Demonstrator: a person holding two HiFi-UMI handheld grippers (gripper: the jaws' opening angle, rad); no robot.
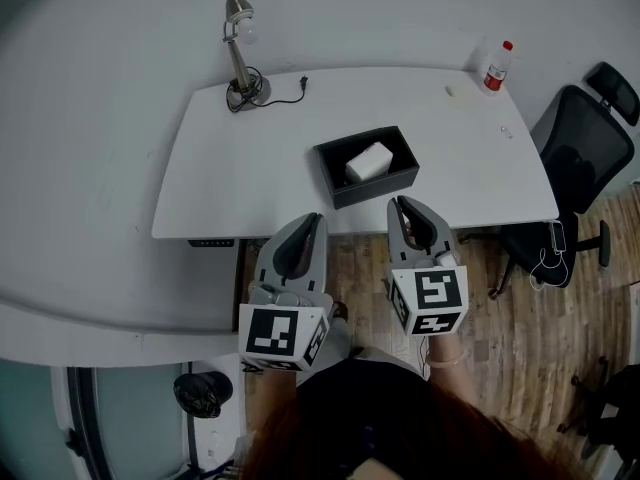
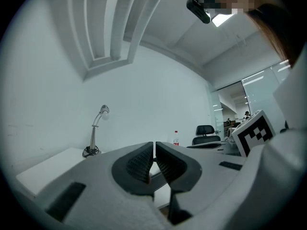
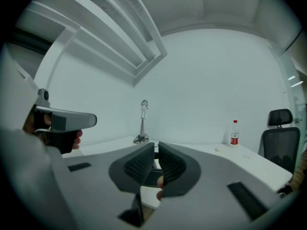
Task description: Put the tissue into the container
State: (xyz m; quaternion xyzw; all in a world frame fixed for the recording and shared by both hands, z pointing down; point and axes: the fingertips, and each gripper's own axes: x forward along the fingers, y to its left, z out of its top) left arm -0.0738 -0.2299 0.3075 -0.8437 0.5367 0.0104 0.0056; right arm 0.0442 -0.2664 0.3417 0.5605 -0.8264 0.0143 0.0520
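Note:
A black open container point(image 1: 377, 190) stands on the white table point(image 1: 240, 178), close to its near edge. A white tissue pack point(image 1: 369, 161) lies inside it. My left gripper point(image 1: 312, 218) hangs in front of the table's near edge, left of the container, with its jaws shut and nothing between them. My right gripper point(image 1: 398, 204) is level with the container's front right corner, just short of it, and its jaws are also closed on nothing. In the left gripper view the left gripper point(image 2: 154, 150) has its pads meeting. The right gripper point(image 3: 156, 150) in its own view shows only a sliver of gap.
A desk lamp point(image 1: 240, 48) with a coiled cord stands at the table's far left. A red-capped bottle point(image 1: 496, 66) and a small white object point(image 1: 455, 91) sit at the far right. A black office chair point(image 1: 580, 158) is right of the table, on the wooden floor.

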